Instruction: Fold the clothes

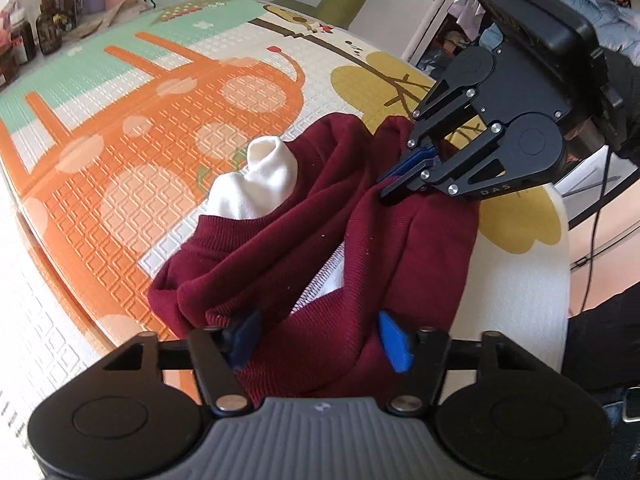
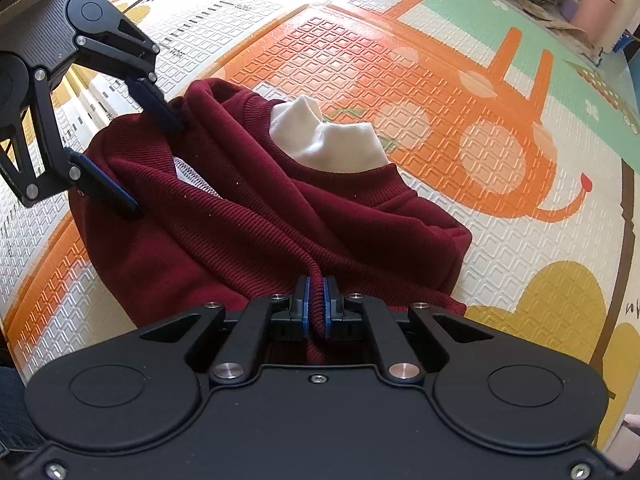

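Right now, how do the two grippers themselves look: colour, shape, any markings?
Both are alike. The left gripper has a black linkage body with two round housings, silver screws, a ribbed grey plate and blue finger pads. The right gripper has the same black links and blue pads; from the left wrist view, pale letters show on one of its links.

Maroon knit sweater bunched on mat, white collar showing.

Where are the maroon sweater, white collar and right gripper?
maroon sweater (image 2: 248,232): right wrist view, ribbed body.
white collar (image 2: 328,140): right wrist view, folded neck.
right gripper (image 2: 315,308): right wrist view, between pads pinching sweater.
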Tool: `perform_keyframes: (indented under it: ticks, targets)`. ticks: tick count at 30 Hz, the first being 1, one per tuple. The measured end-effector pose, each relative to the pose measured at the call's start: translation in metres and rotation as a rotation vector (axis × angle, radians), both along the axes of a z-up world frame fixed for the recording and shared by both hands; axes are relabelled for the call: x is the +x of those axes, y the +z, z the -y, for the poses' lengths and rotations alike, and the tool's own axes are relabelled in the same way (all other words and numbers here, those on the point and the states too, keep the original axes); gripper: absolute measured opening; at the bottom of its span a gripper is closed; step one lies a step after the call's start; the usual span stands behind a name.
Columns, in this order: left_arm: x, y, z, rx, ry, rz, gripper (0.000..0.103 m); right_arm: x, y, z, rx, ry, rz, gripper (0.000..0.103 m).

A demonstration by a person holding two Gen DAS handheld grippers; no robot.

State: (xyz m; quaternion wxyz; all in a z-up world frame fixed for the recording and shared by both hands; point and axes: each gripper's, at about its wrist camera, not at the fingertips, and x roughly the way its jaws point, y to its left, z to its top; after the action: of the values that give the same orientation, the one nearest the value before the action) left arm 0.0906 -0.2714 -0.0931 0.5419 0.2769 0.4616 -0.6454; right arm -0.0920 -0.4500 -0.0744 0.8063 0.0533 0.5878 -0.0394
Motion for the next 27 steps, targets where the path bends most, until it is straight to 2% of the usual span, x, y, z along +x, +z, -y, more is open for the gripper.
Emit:
perform_keyframes:
  ticks: [2, 4, 7, 13, 17, 22, 27]
  targets:
    - [0.000, 0.002, -0.002, -0.005, -0.003, -0.009, 0.051, 0.000, 0.000, 0.000, 0.000, -0.002, 0.000, 0.006]
    - [-0.001, 0.003, -0.003, -0.014, -0.004, -0.025, 0.037, 0.001, -0.001, -0.001, -0.003, -0.002, -0.001, 0.006]
    - [-0.003, 0.004, -0.004, -0.027, 0.009, -0.036, 0.030, 0.001, -0.001, -0.001, -0.010, -0.003, -0.004, 0.006]
    - [0.001, 0.010, -0.014, -0.088, 0.081, -0.075, 0.023, -0.002, 0.004, -0.001, -0.013, -0.021, 0.016, 0.006]
    - [0.002, 0.020, -0.024, -0.146, 0.122, -0.082, 0.019, -0.012, 0.016, -0.007, -0.045, -0.025, 0.086, 0.006]
    - [0.004, 0.029, -0.031, -0.195, 0.179, -0.051, 0.018, -0.023, 0.040, -0.008, -0.064, -0.046, 0.163, 0.005]
    - [0.011, 0.032, -0.029, -0.224, 0.301, 0.006, 0.018, -0.024, 0.057, -0.006, -0.089, -0.076, 0.216, 0.005]
